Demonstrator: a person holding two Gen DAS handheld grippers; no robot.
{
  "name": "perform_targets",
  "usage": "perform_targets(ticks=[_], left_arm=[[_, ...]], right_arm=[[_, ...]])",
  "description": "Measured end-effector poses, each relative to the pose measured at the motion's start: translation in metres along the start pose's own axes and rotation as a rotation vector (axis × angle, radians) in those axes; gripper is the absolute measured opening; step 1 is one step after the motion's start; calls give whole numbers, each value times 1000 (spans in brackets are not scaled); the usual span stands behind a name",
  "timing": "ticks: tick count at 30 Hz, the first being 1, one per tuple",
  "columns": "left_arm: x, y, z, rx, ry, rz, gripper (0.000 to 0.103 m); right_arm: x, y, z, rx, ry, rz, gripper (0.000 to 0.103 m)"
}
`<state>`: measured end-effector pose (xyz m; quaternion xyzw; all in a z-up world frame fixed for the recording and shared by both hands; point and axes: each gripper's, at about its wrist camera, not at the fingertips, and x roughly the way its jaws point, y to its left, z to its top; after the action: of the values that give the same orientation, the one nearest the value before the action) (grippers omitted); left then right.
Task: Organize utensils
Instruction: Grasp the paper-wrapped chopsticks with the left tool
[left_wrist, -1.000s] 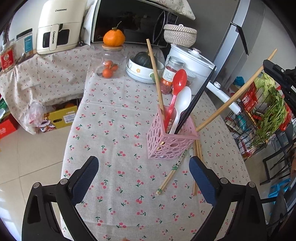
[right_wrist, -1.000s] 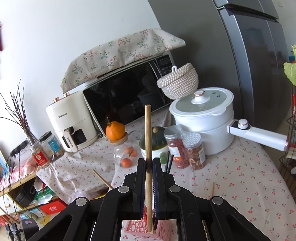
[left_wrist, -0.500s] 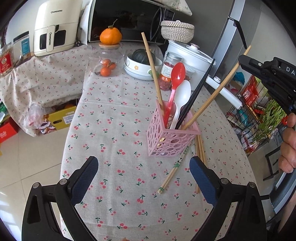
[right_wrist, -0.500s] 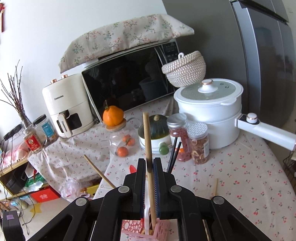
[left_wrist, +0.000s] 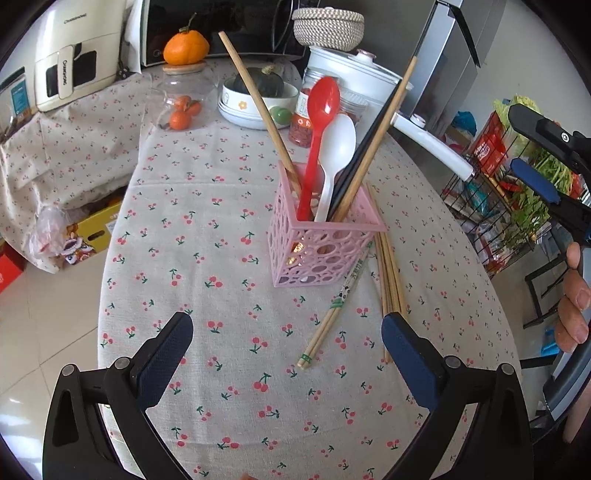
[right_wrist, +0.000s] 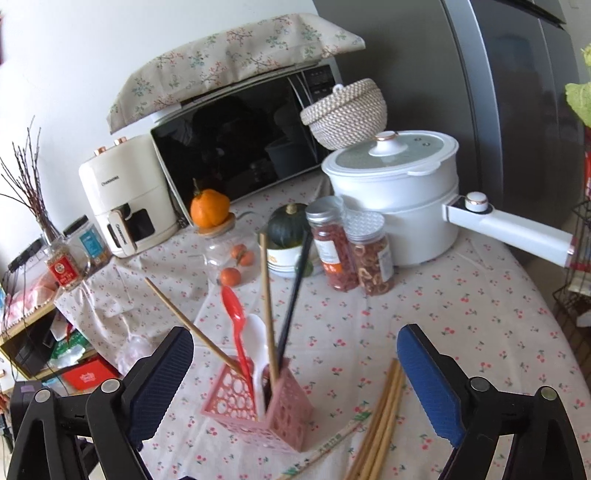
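Observation:
A pink perforated holder (left_wrist: 325, 251) (right_wrist: 258, 413) stands on the cherry-print tablecloth (left_wrist: 221, 206). It holds a red spoon (left_wrist: 321, 110), a white spoon (left_wrist: 341, 144), black chopsticks (left_wrist: 369, 147) and two wooden chopsticks (left_wrist: 258, 103) (left_wrist: 388, 122). Loose wooden chopsticks (left_wrist: 389, 273) (right_wrist: 380, 417) and a banded pair (left_wrist: 332, 314) lie beside the holder. My right gripper (right_wrist: 293, 334) hovers just behind the holder, its jaws opening wide; one wooden chopstick (right_wrist: 267, 314) stands free between them, untouched. My left gripper (left_wrist: 286, 325) is open over the cloth in front of the holder.
Behind the holder stand a white pot (right_wrist: 395, 192) with a long handle, two spice jars (right_wrist: 332, 243), a bowl with a squash (left_wrist: 258, 96) and a glass jar of oranges (left_wrist: 181, 107). A wire rack (left_wrist: 498, 192) stands past the table's right edge. A person's hand (left_wrist: 572, 302) shows there.
My right gripper was shut on a wooden chopstick and has let it go; the chopstick now leans in the holder. Both grippers have come lower toward the table.

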<state>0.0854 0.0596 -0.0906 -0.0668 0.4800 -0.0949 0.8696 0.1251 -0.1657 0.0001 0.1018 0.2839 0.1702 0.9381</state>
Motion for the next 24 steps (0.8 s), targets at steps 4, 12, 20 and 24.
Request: perform_targets(ticks=[4, 12, 20, 24], left_arm=[[19, -10, -5, 34, 72, -27, 103], [56, -23, -4, 45, 114, -151, 84], [99, -42, -8, 151, 172, -121, 24], [99, -48, -11, 182, 215, -114, 9]], right_arm=[[4, -22, -16, 4, 69, -64, 97], [13, -56, -49, -75, 239, -186, 98], [16, -81, -63, -67, 318, -230, 98], [18, -92, -66, -36, 354, -251, 98]])
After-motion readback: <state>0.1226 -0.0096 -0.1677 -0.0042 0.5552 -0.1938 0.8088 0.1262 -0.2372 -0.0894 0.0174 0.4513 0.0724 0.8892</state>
